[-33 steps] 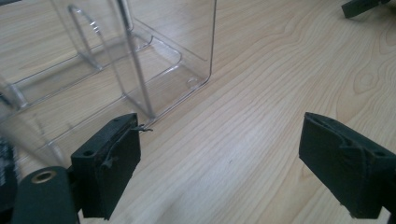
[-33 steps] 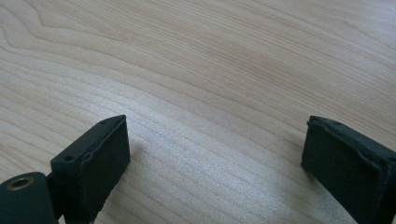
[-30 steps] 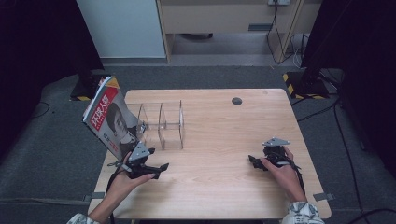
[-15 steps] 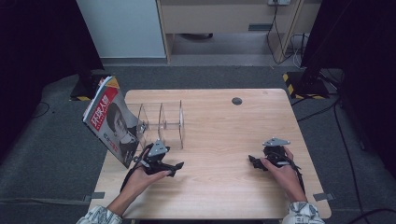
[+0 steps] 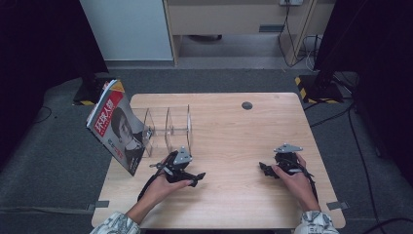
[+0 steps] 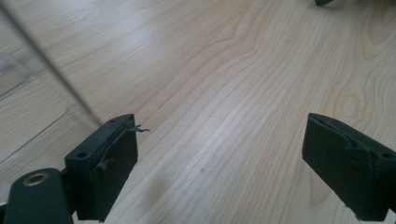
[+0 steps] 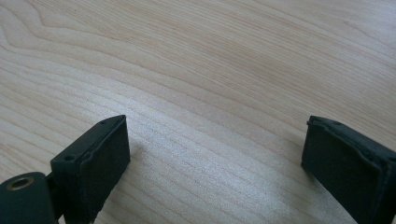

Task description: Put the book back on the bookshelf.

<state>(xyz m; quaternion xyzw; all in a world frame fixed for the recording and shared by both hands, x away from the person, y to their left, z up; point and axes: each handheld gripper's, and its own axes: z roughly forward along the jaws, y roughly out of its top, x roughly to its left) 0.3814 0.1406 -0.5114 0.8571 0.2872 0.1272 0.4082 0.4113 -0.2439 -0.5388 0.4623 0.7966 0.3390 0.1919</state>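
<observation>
A magazine (image 5: 116,126) with a portrait cover leans upright against the left end of a clear acrylic divider rack (image 5: 168,127) at the table's left. My left gripper (image 5: 195,178) sits low over the wood just in front of the rack, open, with bare table between its jaws (image 6: 219,158). A clear rack edge (image 6: 46,70) crosses the left gripper view at upper left. My right gripper (image 5: 265,170) rests at the right side of the table, open over bare wood (image 7: 215,154).
The light wooden table (image 5: 229,141) has a dark round grommet (image 5: 247,105) near its far edge. Grey carpet, cables and dark stands surround it. A white cabinet (image 5: 126,29) stands beyond the far edge.
My left gripper has moved right and slightly forward, away from the magazine's lower corner to the front of the rack. The right gripper has stayed put.
</observation>
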